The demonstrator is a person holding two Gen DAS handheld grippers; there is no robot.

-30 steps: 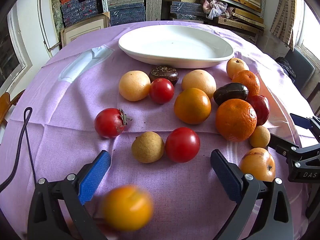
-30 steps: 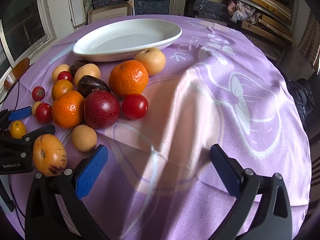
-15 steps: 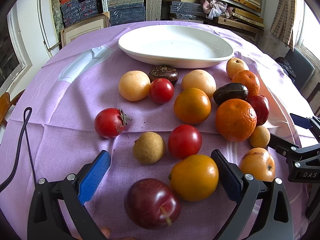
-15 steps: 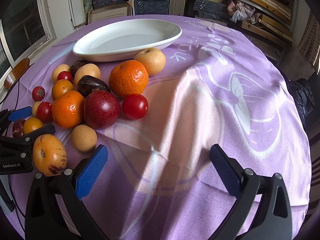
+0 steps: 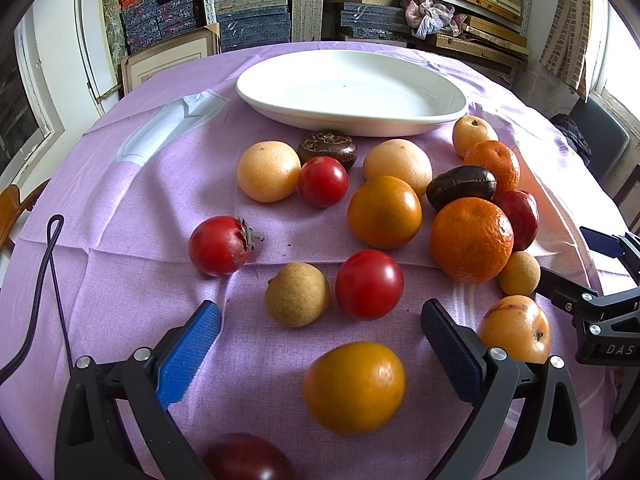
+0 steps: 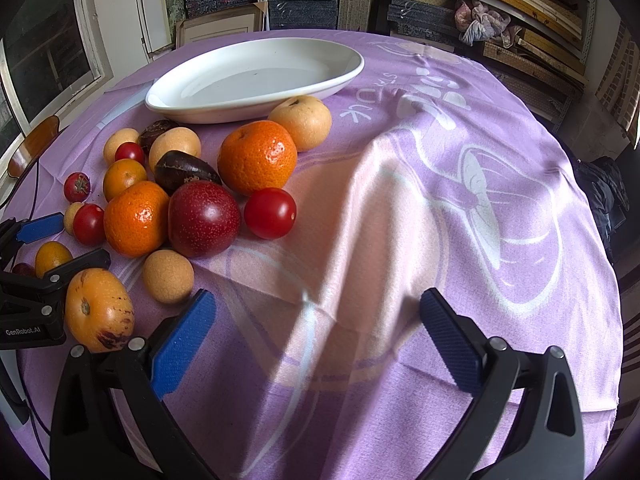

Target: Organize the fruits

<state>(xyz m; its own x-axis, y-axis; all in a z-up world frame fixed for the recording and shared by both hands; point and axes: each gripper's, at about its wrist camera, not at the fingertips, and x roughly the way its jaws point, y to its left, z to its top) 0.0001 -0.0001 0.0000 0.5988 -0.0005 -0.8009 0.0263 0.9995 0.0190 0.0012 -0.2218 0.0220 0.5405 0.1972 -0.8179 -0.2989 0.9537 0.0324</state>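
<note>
So the left claw [image 5: 320, 344] was spread wide with nothing pinched, hovering low over the tabletop [image 5: 132, 184]. Sitting right between its fingers, a bit nearer than the tips, was a yellow-orange fruit [image 5: 354, 386], and a dark red plum [image 5: 248, 460] peeked in at the very bottom, tucked under the claw. Just ahead of the tips were a tan round fruit [image 5: 297, 294] and a red tomato [image 5: 369, 284] touching each other, then the rest of the pile beyond that, with a big orange [image 5: 471, 239] off toward the right finger.

The right claw [image 6: 316, 326] was also spread and empty, with only bare purple cloth between its fingers. A speckled orange fruit [image 6: 98, 309] lay just outside its left finger.

Farthest out from both sat the white oval dish [image 5: 280, 92], still empty. So I'd say nothing was sorted yet and this was the first pick. Next move probably called for closing the left claw on that yellow-orange fruit, gently since it'd roll, then carrying it over the pile to the dish.
</note>
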